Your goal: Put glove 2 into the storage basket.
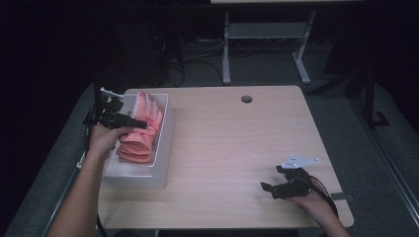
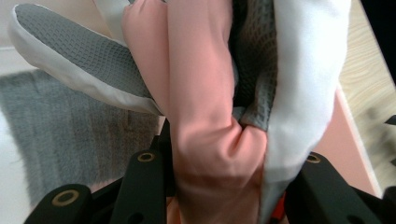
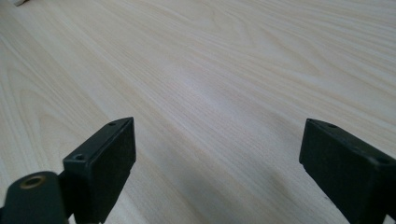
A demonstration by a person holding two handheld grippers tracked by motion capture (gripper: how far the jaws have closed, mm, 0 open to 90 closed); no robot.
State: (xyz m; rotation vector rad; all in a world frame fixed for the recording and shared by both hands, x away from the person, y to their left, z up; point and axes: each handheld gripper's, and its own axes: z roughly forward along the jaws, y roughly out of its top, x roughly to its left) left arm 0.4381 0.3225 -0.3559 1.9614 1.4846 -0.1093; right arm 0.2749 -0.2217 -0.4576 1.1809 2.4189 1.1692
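A white box stands at the table's left edge with a row of pink fabric pieces in it. My left gripper is over the box, shut on one pink piece. In the left gripper view the jaws squeeze a folded pink and white piece with a grey waffle-textured face. My right gripper rests low at the table's near right, open. Its jaws stand wide apart over bare wood with nothing between them.
The light wooden table has a round cable hole near its far edge. Beyond it stand the white legs of another desk and cables on the grey floor. The box sits close to the table's left edge.
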